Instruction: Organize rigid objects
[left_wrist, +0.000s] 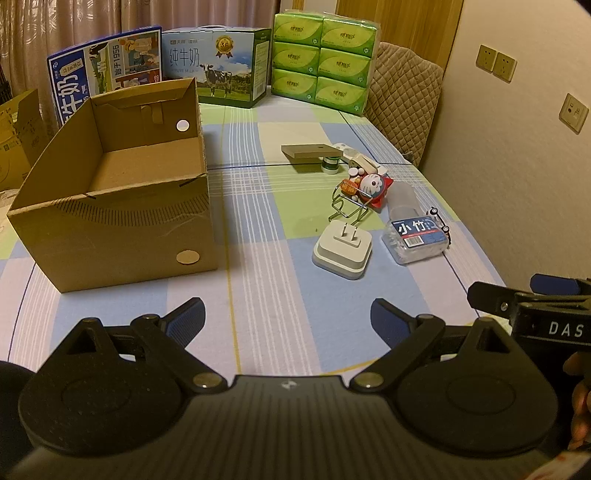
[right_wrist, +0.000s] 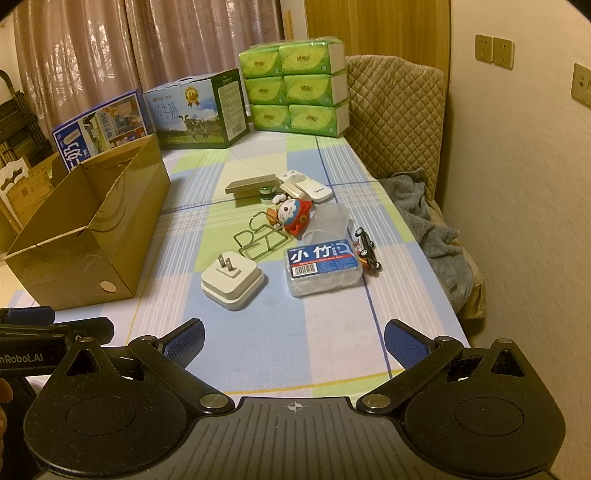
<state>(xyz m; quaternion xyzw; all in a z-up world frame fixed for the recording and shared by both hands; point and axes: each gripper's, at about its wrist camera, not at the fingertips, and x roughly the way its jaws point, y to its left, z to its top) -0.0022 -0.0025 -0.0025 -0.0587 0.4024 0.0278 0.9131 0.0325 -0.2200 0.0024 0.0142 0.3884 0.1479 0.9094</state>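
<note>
Rigid objects are lying in one cluster on the right half of the desk (right_wrist: 295, 354), which is wearing a checked cloth. One cardboard box (left_wrist: 110, 221) is standing open on the left half, and its visible interior is showing bare cardboard only. Counted items in the cluster: one white plug adapter (right_wrist: 232, 282) with prongs pointing up, one clear floss-pick case (right_wrist: 323, 267), one toy car (right_wrist: 365, 249), one wire stand (right_wrist: 258, 240), one cat figurine (right_wrist: 293, 216), one flat tan box (right_wrist: 251, 184) and one white remote (right_wrist: 306, 184). The toy car is sitting nearest the desk's right edge. Two milk cartons (left_wrist: 214, 62) and one six-pack of tissues (left_wrist: 321, 55) are lining the far edge. A bare strip of cloth is separating the cardboard box from the cluster, and the near part of the desk is lying open. Left tongs (left_wrist: 288, 317) and right tongs (right_wrist: 293, 338) are both hovering over the near edge with jaws spread wide, gripping nothing.
</note>
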